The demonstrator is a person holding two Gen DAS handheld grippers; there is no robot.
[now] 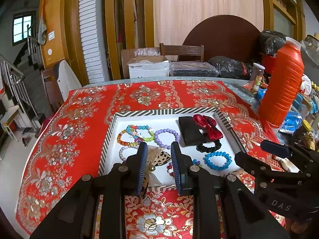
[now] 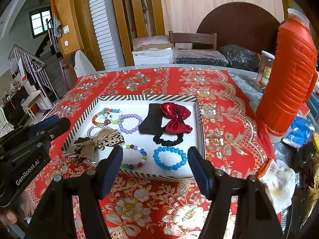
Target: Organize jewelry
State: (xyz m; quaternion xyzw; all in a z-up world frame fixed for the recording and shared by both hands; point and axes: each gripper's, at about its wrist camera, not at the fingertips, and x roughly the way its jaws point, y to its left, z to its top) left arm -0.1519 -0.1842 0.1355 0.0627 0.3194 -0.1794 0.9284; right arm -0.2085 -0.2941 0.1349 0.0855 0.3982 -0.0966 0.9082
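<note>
A striped-rim white tray (image 1: 165, 112) (image 2: 147, 97) holds the jewelry. In it lie a blue bead bracelet (image 2: 169, 168) (image 1: 217, 168), a purple bracelet (image 2: 129, 116) (image 1: 166, 130), a red bow (image 2: 175, 117), a black pouch (image 2: 151, 121) and a black scrunchie (image 2: 169, 141). A leopard-print bow clip (image 2: 111, 138) (image 1: 160, 157) straddles the tray's near-left corner. My left gripper (image 1: 159, 165) (image 2: 57, 122) hovers near it, its jaws partly apart and holding nothing. My right gripper (image 2: 154, 159) (image 1: 250, 150) stands wide open over the tray's near edge, framing the blue and a multicolour bracelet (image 2: 146, 153).
A tall orange thermos (image 1: 281, 83) (image 2: 287, 79) and a glass jar (image 1: 257, 77) stand right of the tray, among clutter. A white glove (image 2: 279, 181) lies at the near right. The red floral tablecloth (image 2: 139, 203) spreads around the tray. Boxes and a chair (image 2: 192, 37) stand behind.
</note>
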